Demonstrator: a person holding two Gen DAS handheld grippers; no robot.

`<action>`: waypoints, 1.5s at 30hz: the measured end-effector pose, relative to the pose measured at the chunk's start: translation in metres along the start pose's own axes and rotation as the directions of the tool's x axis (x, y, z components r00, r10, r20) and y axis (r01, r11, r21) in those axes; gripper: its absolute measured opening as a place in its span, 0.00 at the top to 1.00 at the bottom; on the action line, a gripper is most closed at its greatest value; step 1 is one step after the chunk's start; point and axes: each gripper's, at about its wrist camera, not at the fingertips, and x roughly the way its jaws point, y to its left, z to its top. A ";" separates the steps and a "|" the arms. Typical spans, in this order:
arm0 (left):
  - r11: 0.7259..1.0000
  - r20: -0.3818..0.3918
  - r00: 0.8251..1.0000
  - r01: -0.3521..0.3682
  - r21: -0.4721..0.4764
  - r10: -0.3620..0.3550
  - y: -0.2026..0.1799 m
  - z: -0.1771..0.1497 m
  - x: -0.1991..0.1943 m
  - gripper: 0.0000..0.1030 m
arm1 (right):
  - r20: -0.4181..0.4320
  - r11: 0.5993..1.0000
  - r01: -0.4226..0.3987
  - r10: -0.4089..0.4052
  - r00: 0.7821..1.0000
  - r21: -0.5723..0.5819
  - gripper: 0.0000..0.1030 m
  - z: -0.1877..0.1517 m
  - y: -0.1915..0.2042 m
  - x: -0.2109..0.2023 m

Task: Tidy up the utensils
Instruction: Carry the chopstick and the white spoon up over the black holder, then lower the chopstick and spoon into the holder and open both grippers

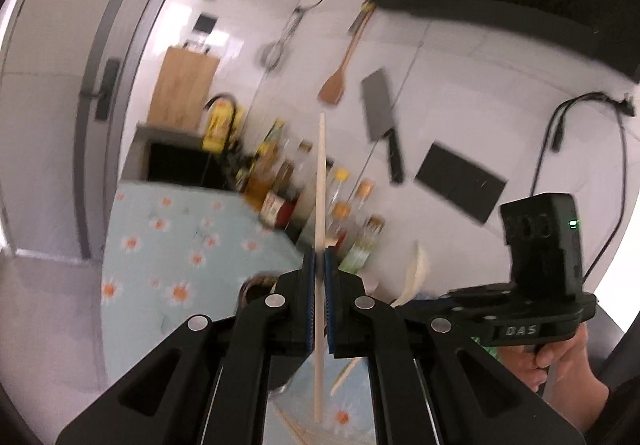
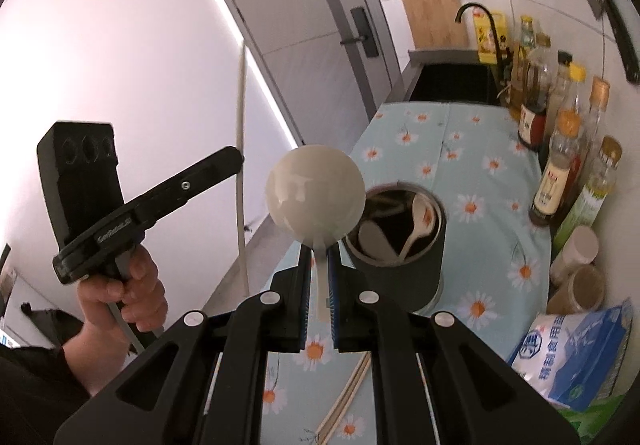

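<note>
The right tool is clenched on the handle of a white spoon, with the bowl end up. The left tool is clenched on one long chopstick, held high and away from the dark holder.

The holder sits on the desk, just past the spoon, and it already has spoons inside. I think the next job is to drop these two in. To do it well, turn each one so it points down, line it up over the open top, and let go only when the end is inside.

More chopsticks lie on the desk, nearer than the holder. The desk has a blue flower cloth. Bottles stand to the right of the holder, by the white wall. The sink is beyond it.
</note>
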 end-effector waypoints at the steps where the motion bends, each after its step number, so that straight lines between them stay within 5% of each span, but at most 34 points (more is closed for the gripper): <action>1: 1.000 0.021 1.000 -0.001 0.017 0.001 -0.003 0.005 0.001 0.97 | 0.009 1.000 0.000 0.000 1.000 0.001 0.91 0.003 0.000 -0.002; 12: 0.997 0.115 0.992 0.052 0.063 -0.059 -0.004 0.027 0.026 0.97 | 0.097 0.999 0.045 -0.045 0.994 0.001 0.91 0.047 -0.004 -0.013; 22: 0.997 0.167 0.985 0.032 0.065 -0.042 0.017 0.024 0.054 0.97 | 0.093 0.998 0.060 -0.062 0.994 0.027 0.91 0.065 -0.027 0.001; 45: 1.000 -0.014 1.000 -0.005 0.019 0.005 0.041 -0.046 0.110 0.96 | -0.036 0.978 0.036 -0.029 0.999 0.203 0.89 0.026 -0.082 0.072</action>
